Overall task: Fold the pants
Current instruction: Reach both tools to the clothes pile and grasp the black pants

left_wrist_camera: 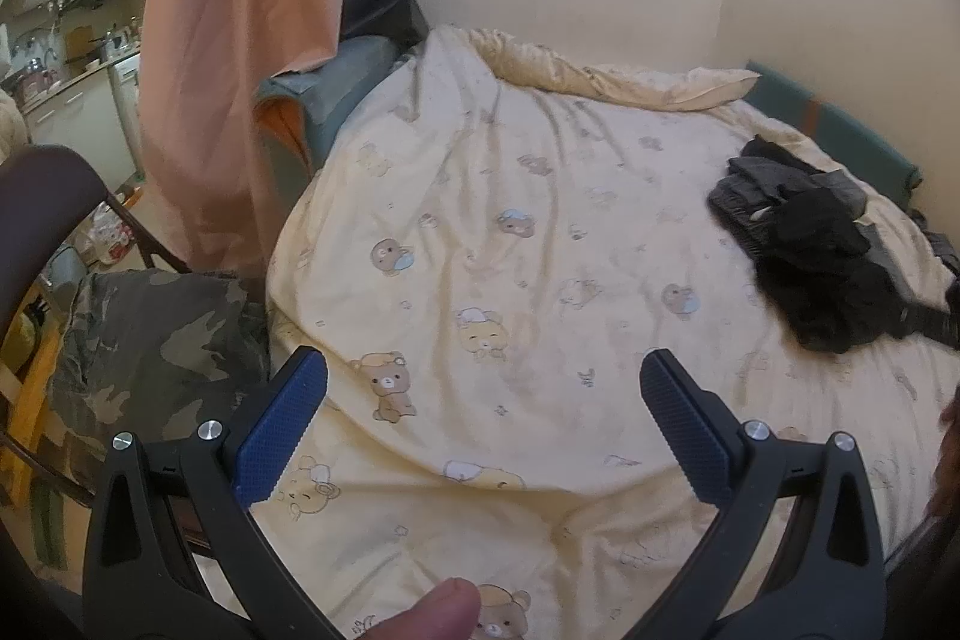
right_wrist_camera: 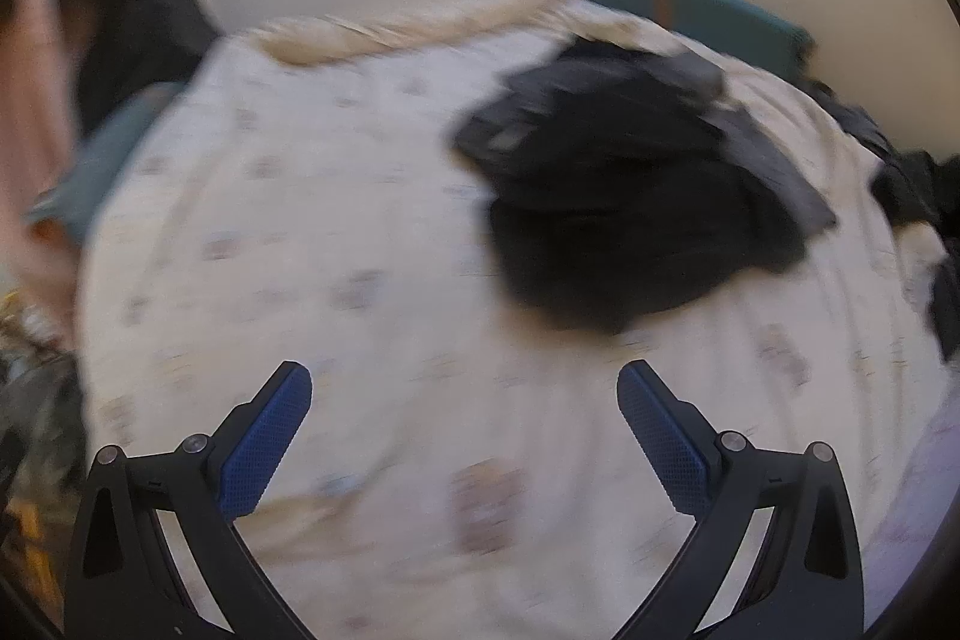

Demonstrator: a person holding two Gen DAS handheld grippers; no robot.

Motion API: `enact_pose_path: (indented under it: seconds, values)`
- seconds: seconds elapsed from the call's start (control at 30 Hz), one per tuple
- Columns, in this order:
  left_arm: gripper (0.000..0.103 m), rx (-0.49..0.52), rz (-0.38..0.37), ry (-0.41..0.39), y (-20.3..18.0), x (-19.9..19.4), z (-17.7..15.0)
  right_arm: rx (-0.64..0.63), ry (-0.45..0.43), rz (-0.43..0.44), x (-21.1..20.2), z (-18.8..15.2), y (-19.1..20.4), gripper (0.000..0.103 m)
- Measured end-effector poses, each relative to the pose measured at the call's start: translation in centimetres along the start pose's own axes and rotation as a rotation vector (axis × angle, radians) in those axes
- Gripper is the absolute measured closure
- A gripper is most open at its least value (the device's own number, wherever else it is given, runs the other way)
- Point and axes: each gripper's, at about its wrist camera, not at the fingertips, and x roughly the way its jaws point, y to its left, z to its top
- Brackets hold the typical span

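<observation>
Dark pants (left_wrist_camera: 822, 244) lie in a crumpled heap on the right side of a bed, black with greyer parts at the far end. In the blurred right wrist view the pants (right_wrist_camera: 630, 202) sit ahead and slightly right of my right gripper (right_wrist_camera: 465, 385), which is open and empty above the sheet. My left gripper (left_wrist_camera: 483, 370) is open too, hovering over the middle of the bed well left of the heap, holding nothing. A thumb (left_wrist_camera: 432, 613) shows at the bottom edge.
The bed has a cream quilt (left_wrist_camera: 510, 232) printed with bears. A camouflage cloth (left_wrist_camera: 150, 340) lies over a chair at the left. A peach curtain (left_wrist_camera: 240, 40) hangs at the bed's far left, with a kitchen behind. More dark clothing (right_wrist_camera: 918, 196) lies at the right edge.
</observation>
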Motion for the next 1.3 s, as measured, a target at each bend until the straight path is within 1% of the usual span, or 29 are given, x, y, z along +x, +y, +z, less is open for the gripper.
enact_pose_path:
  seconds: [0.07, 0.13, 0.2, 0.23, 0.27, 0.33, 0.37, 0.43, 0.47, 0.53, 0.57, 0.6, 0.63, 0.67, 0.73, 0.8, 0.87, 0.97, 1.03, 1.1, 1.17, 1.2, 1.27, 1.3]
  values:
    - [0.000, -0.008, 0.005, 0.011, 0.2, 0.6, 0.3, 0.030, 0.028, -0.054, 2.5, 2.0, -2.9, 0.000]
    - [0.000, -0.005, 0.011, 0.029, 0.2, 1.3, 0.3, 0.046, 0.065, -0.115, 5.8, 3.5, -5.8, 0.004]
    - [0.000, 0.002, 0.012, 0.045, 0.2, 1.7, 0.0, 0.032, 0.104, -0.142, 8.8, 4.2, -7.3, 0.020]
    - [0.000, 0.007, 0.013, 0.060, 0.1, 2.1, -0.2, 0.007, 0.134, -0.155, 10.4, 4.4, -7.5, 0.022]
    - [0.000, 0.010, 0.012, 0.077, 0.0, 2.4, -0.4, -0.012, 0.154, -0.157, 11.8, 4.5, -7.7, 0.025]
    - [0.000, 0.013, 0.003, 0.103, -0.2, 2.7, -0.6, -0.050, 0.156, -0.186, 14.0, 4.8, -7.7, 0.026]
    - [0.000, 0.021, 0.000, 0.103, -0.3, 2.8, -0.7, -0.076, 0.152, -0.208, 14.7, 4.8, -7.4, 0.026]
    - [0.000, 0.054, 0.033, 0.090, -0.6, 2.8, -0.7, -0.135, 0.145, -0.226, 15.7, 4.8, -6.6, 0.026]
    - [0.000, 0.068, 0.048, 0.083, -0.7, 2.8, -0.7, -0.170, 0.140, -0.243, 16.0, 4.8, -6.0, 0.028]
    - [0.000, 0.062, 0.049, 0.084, -0.5, 2.9, -0.6, -0.207, 0.138, -0.246, 16.2, 4.8, -5.4, 0.046]
    - [0.000, 0.044, 0.041, 0.091, -0.2, 3.0, -0.6, -0.214, 0.151, -0.228, 16.5, 4.8, -5.3, 0.061]
    - [0.000, 0.035, 0.034, 0.095, -0.1, 3.0, -0.6, -0.214, 0.161, -0.205, 16.6, 4.8, -5.1, 0.071]
    - [0.000, 0.026, 0.025, 0.099, 0.0, 2.9, -0.6, -0.212, 0.154, -0.200, 16.6, 4.8, -4.9, 0.080]
    - [0.000, 0.025, 0.025, 0.098, 0.0, 2.9, -0.5, -0.209, 0.134, -0.201, 16.1, 4.8, -5.0, 0.092]
    - [0.000, 0.029, 0.019, 0.089, 0.1, 2.7, -0.5, -0.197, 0.068, -0.168, 14.4, 4.8, -4.8, 0.093]
    - [0.000, 0.041, 0.016, 0.068, -0.1, 2.4, -0.4, -0.220, -0.004, -0.144, 12.0, 4.9, -4.2, 0.095]
    - [0.000, 0.055, 0.028, 0.053, -0.4, 2.2, -0.2, -0.221, -0.040, -0.093, 9.8, 5.0, -3.3, 0.096]
    - [0.000, 0.036, 0.015, 0.047, -0.4, 1.7, 0.0, -0.221, -0.055, -0.001, 6.7, 4.5, -1.2, 0.096]
    - [0.000, 0.025, 0.008, 0.038, -0.2, 1.3, 0.2, -0.220, -0.054, 0.093, 4.4, 3.4, 0.6, 0.096]
    - [0.000, 0.011, 0.003, 0.033, 0.1, 0.8, 0.4, -0.249, -0.065, 0.190, 1.5, 2.0, 3.1, 0.096]
    - [0.000, -0.009, -0.004, 0.044, 0.5, 0.6, 0.6, -0.285, -0.078, 0.275, -1.2, 0.4, 5.7, 0.096]
    - [0.000, -0.018, -0.009, 0.047, 0.7, 0.5, 0.6, -0.302, -0.081, 0.332, -2.6, -0.5, 7.0, 0.096]
    - [0.000, -0.030, 0.000, 0.041, 1.1, 0.2, 0.8, -0.322, -0.084, 0.443, -5.4, -2.1, 9.5, 0.096]
    - [0.000, -0.032, 0.011, 0.038, 1.3, 0.1, 0.9, -0.331, -0.085, 0.475, -6.3, -2.3, 10.3, 0.096]
